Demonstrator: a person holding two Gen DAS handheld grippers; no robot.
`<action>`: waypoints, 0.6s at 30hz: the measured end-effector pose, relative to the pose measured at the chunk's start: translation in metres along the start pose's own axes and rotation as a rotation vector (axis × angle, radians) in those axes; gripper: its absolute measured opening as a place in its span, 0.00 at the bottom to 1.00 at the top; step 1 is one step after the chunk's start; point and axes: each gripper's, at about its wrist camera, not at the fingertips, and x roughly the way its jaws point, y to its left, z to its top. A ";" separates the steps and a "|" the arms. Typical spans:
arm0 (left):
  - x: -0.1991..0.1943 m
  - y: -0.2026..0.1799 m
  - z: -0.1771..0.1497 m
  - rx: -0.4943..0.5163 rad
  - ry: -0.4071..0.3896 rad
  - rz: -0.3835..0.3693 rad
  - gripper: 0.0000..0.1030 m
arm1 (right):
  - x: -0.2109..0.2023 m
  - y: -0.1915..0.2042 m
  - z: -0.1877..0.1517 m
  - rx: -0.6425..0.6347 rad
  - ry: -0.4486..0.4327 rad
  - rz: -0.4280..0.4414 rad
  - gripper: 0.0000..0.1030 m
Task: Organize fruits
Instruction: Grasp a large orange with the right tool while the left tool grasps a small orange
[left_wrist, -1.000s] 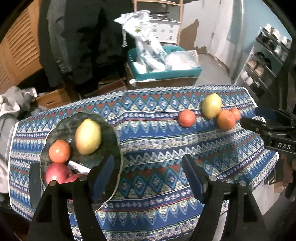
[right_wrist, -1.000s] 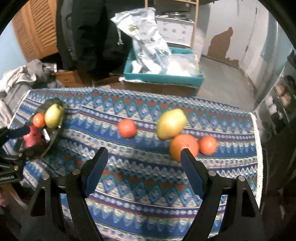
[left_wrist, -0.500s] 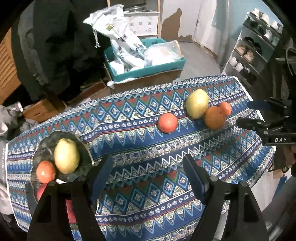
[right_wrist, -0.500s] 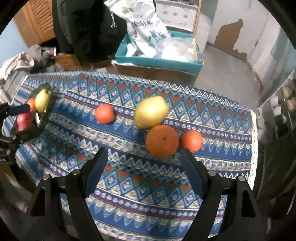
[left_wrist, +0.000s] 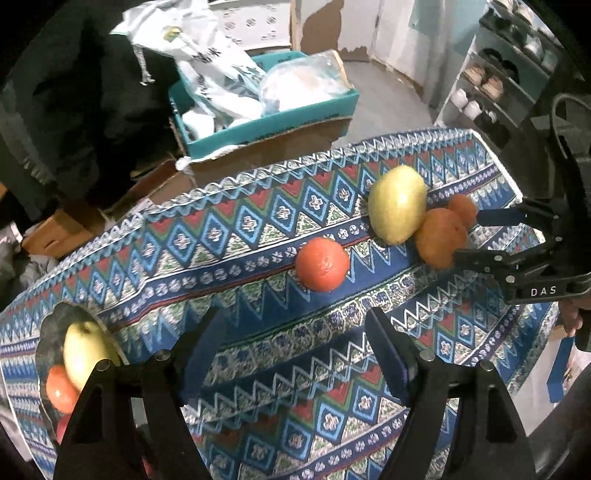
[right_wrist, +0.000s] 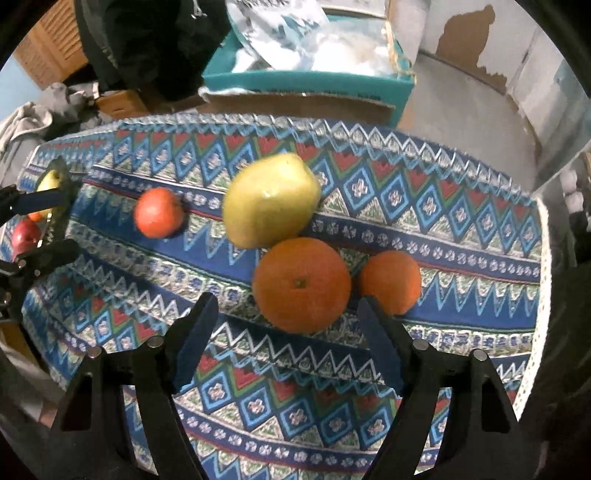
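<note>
On the patterned tablecloth (right_wrist: 461, 229) lie a yellow-green pear (right_wrist: 269, 201), a big orange (right_wrist: 301, 284), a small orange (right_wrist: 391, 280) and a red-orange fruit (right_wrist: 159, 217). My right gripper (right_wrist: 286, 328) is open, its jaws on either side of the big orange's near edge. My left gripper (left_wrist: 291, 343) is open and empty, just short of the red-orange fruit (left_wrist: 322, 264). A dark plate (left_wrist: 55, 321) at the left holds a pear (left_wrist: 83, 350), a tomato-like fruit (left_wrist: 61, 387) and a red apple (right_wrist: 24, 236).
Behind the table stand a teal box (left_wrist: 273, 118) with plastic bags on a cardboard box (left_wrist: 266, 151), dark clothing (left_wrist: 74, 92) and a shoe shelf (left_wrist: 495, 88). The cloth's right edge (right_wrist: 543, 295) drops off near the small orange.
Both grippers moved forward and lower. The left one swung right from the plate toward the red-orange fruit. The right one closed in on the big orange. Both stayed open.
</note>
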 end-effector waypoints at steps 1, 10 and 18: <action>0.004 -0.002 0.001 0.005 0.004 -0.002 0.77 | 0.003 -0.001 0.000 0.004 0.002 0.002 0.76; 0.038 -0.003 0.015 -0.005 0.041 -0.022 0.77 | 0.024 -0.004 0.011 0.019 0.004 0.000 0.74; 0.067 -0.004 0.026 -0.049 0.078 -0.048 0.77 | 0.043 -0.009 0.011 0.019 0.027 -0.016 0.71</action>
